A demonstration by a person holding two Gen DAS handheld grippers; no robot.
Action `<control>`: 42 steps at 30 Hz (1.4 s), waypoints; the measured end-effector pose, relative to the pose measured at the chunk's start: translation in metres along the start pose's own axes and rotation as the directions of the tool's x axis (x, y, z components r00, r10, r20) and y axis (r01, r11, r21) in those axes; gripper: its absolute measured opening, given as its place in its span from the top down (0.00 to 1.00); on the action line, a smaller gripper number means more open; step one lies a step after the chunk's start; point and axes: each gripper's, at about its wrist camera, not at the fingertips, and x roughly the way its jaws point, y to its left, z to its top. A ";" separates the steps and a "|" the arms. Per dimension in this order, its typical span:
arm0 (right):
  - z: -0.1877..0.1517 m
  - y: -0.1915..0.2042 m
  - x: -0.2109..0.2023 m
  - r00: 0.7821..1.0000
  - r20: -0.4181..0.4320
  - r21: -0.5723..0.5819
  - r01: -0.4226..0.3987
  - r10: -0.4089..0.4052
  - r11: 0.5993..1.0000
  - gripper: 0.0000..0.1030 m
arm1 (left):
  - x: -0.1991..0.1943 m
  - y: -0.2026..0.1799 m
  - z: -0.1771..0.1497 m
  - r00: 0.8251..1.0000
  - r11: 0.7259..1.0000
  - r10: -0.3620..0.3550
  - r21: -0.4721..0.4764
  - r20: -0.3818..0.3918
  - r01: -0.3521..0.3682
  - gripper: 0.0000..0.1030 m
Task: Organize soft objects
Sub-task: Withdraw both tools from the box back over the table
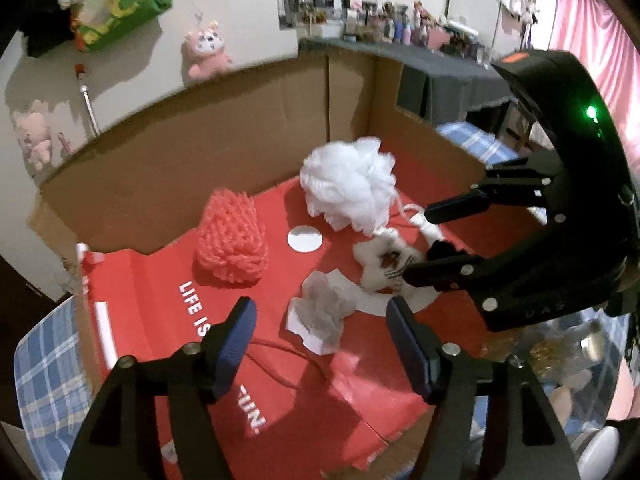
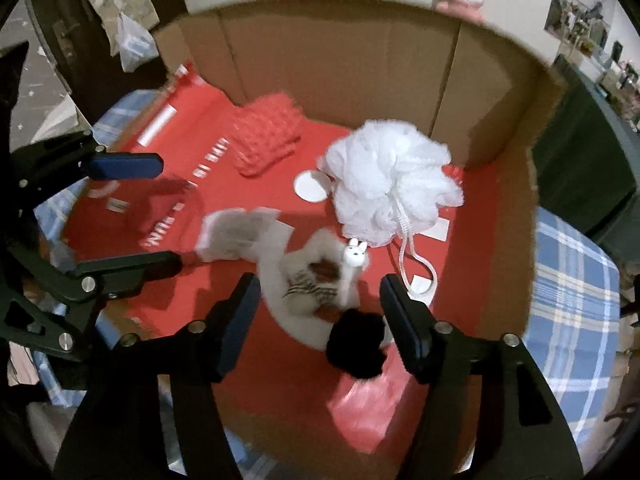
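Observation:
A white mesh bath pouf with a cord loop, a red knitted sponge, a crumpled grey-white cloth and a small white plush toy with a black part lie on a red sheet. My left gripper is open and empty, just in front of the grey cloth. My right gripper is open and hovers over the plush toy, fingers on either side of it.
A tall cardboard wall surrounds the red sheet at the back and sides. A blue plaid cloth lies under it. A dark-covered shelf with small figures stands at the back right. Pink plush toys hang on the wall.

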 end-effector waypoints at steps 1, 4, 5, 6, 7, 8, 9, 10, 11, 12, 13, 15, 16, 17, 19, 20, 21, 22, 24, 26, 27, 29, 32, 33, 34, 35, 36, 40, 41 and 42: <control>-0.005 0.000 -0.013 1.000 0.021 0.004 0.001 -0.001 1.000 0.36 | -0.009 -0.002 -0.002 1.000 1.000 0.011 -0.010 0.022 -0.011 0.25; -0.013 0.009 -0.044 0.997 0.075 0.015 0.005 -0.006 1.000 0.30 | -0.036 -0.006 -0.007 0.996 0.999 0.019 -0.045 0.087 -0.015 0.18; -0.015 0.010 -0.052 0.996 0.091 0.015 0.015 -0.017 1.000 0.30 | -0.048 -0.008 -0.010 0.993 0.998 0.024 -0.064 0.112 -0.017 0.16; -0.019 0.014 -0.065 0.993 0.115 0.012 0.025 -0.026 1.000 0.30 | -0.060 -0.010 -0.014 0.990 0.997 0.024 -0.080 0.141 -0.013 0.14; -0.024 0.018 -0.077 0.990 0.140 0.012 0.030 -0.031 0.999 0.30 | -0.067 -0.012 -0.014 0.987 0.996 0.021 -0.088 0.160 -0.007 0.12; -0.028 0.024 -0.086 0.986 0.161 0.017 0.036 -0.038 0.999 0.29 | -0.078 -0.013 -0.016 0.982 0.995 0.023 -0.099 0.188 -0.005 0.08; -0.032 0.027 -0.097 0.982 0.181 0.024 0.041 -0.044 0.999 0.28 | -0.086 -0.016 -0.017 0.978 0.994 0.032 -0.107 0.208 -0.010 0.06; -0.037 0.031 -0.106 0.978 0.201 0.026 0.043 -0.047 0.999 0.27 | -0.096 -0.020 -0.019 0.972 0.993 0.045 -0.114 0.233 -0.019 0.06; -0.042 0.035 -0.116 0.973 0.225 0.025 0.039 -0.044 0.999 0.26 | -0.107 -0.025 -0.023 0.964 0.993 0.054 -0.116 0.259 -0.025 0.04; -0.049 0.040 -0.128 0.967 0.252 0.023 0.039 -0.044 0.999 0.25 | -0.116 -0.028 -0.026 0.959 0.993 0.056 -0.114 0.276 -0.025 0.03; -0.053 0.044 -0.135 0.962 0.269 0.020 0.042 -0.046 0.999 0.25 | -0.128 -0.034 -0.030 0.952 0.993 0.068 -0.113 0.300 -0.035 0.02; -0.067 0.052 -0.154 0.949 0.311 0.015 0.050 -0.052 0.999 0.24 | -0.145 -0.044 -0.038 0.937 0.993 0.088 -0.108 0.338 -0.054 0.01; -0.075 0.057 -0.164 0.940 0.335 0.018 0.063 -0.066 0.998 0.24 | -0.151 -0.048 -0.042 0.931 0.992 0.093 -0.109 0.352 -0.059 0.01; -0.081 0.060 -0.169 0.934 0.351 0.020 0.069 -0.072 0.997 0.24 | -0.159 -0.053 -0.048 0.924 0.992 0.099 -0.110 0.370 -0.062 0.00; -0.097 0.068 -0.184 0.918 0.390 0.024 0.072 -0.075 0.997 0.22 | -0.169 -0.061 -0.058 0.912 0.991 0.105 -0.118 0.396 -0.063 0.00; -0.104 0.072 -0.190 0.909 0.409 0.025 0.076 -0.080 0.997 0.20 | -0.175 -0.066 -0.065 0.903 0.990 0.116 -0.123 0.414 -0.071 0.00; -0.114 0.077 -0.197 0.898 0.430 0.025 0.088 -0.090 0.996 0.19 | -0.180 -0.070 -0.071 0.895 0.989 0.126 -0.122 0.429 -0.080 0.00; -0.122 0.082 -0.202 0.888 0.448 0.026 0.103 -0.104 0.994 0.18 | -0.186 -0.075 -0.079 0.884 0.988 0.140 -0.126 0.447 -0.093 0.00; -0.139 0.091 -0.210 0.865 0.483 0.024 0.145 -0.139 0.989 0.16 | -0.196 -0.082 -0.092 0.867 0.985 0.156 -0.144 0.474 -0.099 0.00; -0.154 0.099 -0.215 0.845 0.511 0.027 0.164 -0.155 0.986 0.14 | -0.204 -0.086 -0.105 0.853 0.983 0.161 -0.161 0.497 -0.092 0.00; -0.163 0.103 -0.217 0.836 0.523 0.035 0.173 -0.165 0.984 0.13 | -0.209 -0.089 -0.113 0.841 0.979 0.176 -0.179 0.511 -0.096 0.00; -0.178 0.110 -0.220 0.816 0.548 0.040 0.193 -0.184 0.980 0.13 | -0.214 -0.093 -0.124 0.823 0.973 0.205 -0.201 0.530 -0.113 0.00; -0.200 0.122 -0.218 0.796 0.573 0.047 0.205 -0.194 0.978 0.12 | -0.218 -0.101 -0.143 0.805 0.965 0.237 -0.225 0.544 -0.132 0.00; -0.206 0.124 -0.217 0.792 0.578 0.052 0.206 -0.198 0.977 0.12 | -0.218 -0.103 -0.148 0.800 0.963 0.245 -0.233 0.547 -0.136 0.00; -0.213 0.127 -0.216 0.786 0.583 0.063 0.209 -0.206 0.976 0.12 | -0.218 -0.105 -0.155 0.796 0.959 0.259 -0.246 0.547 -0.143 0.00; -0.219 0.128 -0.214 0.779 0.589 0.075 0.211 -0.214 0.975 0.12 | -0.218 -0.107 -0.161 0.792 0.955 0.271 -0.257 0.547 -0.149 0.00; -0.225 0.130 -0.211 0.775 0.592 0.087 0.210 -0.220 0.974 0.11 | -0.217 -0.108 -0.166 0.789 0.953 0.276 -0.263 0.549 -0.150 0.00; -0.246 0.134 -0.196 0.764 0.587 0.132 0.236 -0.268 0.963 0.11 | -0.208 -0.113 -0.186 0.791 0.941 0.304 -0.297 0.531 -0.161 0.00; -0.250 0.134 -0.192 0.761 0.585 0.140 0.245 -0.279 0.959 0.11 | -0.206 -0.114 -0.191 0.791 0.938 0.311 -0.303 0.527 -0.167 0.00; -0.254 0.134 -0.187 0.759 0.584 0.147 0.250 -0.288 0.957 0.11 | -0.203 -0.115 -0.195 0.794 0.937 0.313 -0.308 0.521 -0.168 0.00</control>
